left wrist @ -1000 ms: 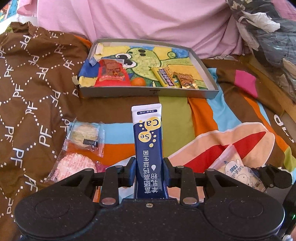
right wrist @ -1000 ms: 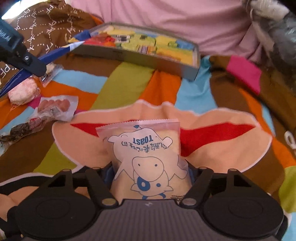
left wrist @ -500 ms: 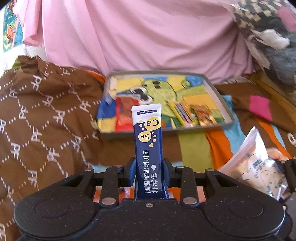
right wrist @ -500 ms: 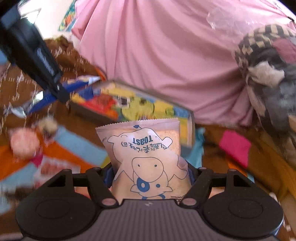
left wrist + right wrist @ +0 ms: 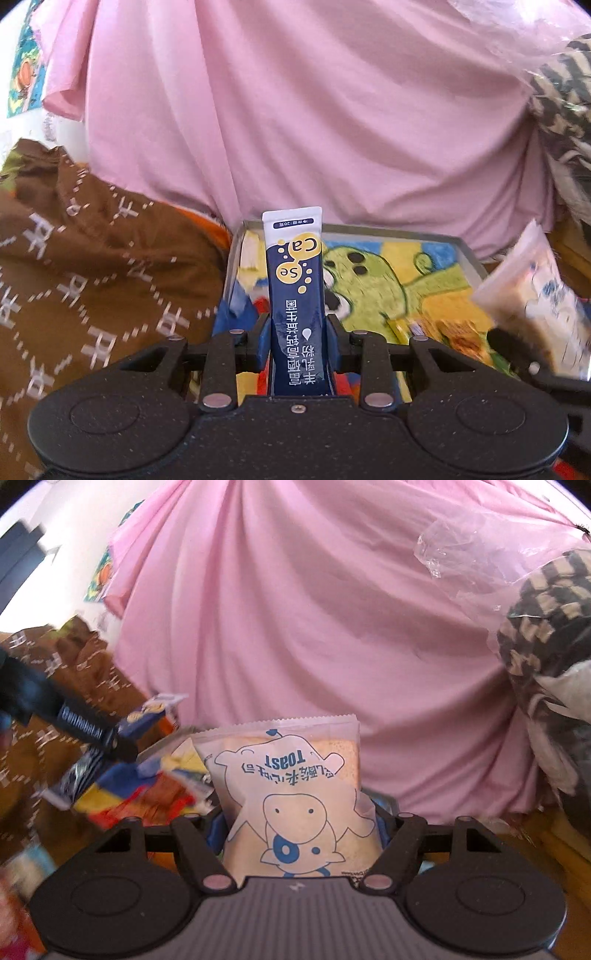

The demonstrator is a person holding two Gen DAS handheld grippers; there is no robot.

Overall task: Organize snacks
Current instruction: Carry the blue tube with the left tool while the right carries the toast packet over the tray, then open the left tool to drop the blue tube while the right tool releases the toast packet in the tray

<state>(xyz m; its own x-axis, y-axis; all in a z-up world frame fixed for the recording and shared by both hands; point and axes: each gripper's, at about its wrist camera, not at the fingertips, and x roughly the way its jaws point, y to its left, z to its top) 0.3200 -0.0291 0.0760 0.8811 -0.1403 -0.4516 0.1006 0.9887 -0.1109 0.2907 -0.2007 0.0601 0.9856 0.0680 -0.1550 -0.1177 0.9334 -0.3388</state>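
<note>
My left gripper point(image 5: 296, 325) is shut on a dark blue stick packet point(image 5: 295, 280) marked "Ca Se", held upright over the near left part of the grey tray point(image 5: 469, 251). The tray has a green cartoon picture on its floor and several snacks near its front, partly hidden by my gripper. My right gripper point(image 5: 299, 823) is shut on a pale toast bag point(image 5: 291, 797) with a cow drawing. That toast bag point(image 5: 535, 299) shows blurred at the right of the left wrist view, over the tray's right side. The left gripper with its blue packet point(image 5: 147, 716) appears at left in the right wrist view.
A big pink cloth point(image 5: 295, 110) rises right behind the tray. Brown patterned bedding point(image 5: 92, 277) lies to the left. A checked bundle with plastic point(image 5: 546, 646) sits at the right. Blurred snack wrappers point(image 5: 14, 904) lie at lower left in the right wrist view.
Both grippers have lifted and moved forward with their packets, from over the striped blanket to over the tray. The tray looks much nearer, and the loose snacks on the blanket have dropped out of view.
</note>
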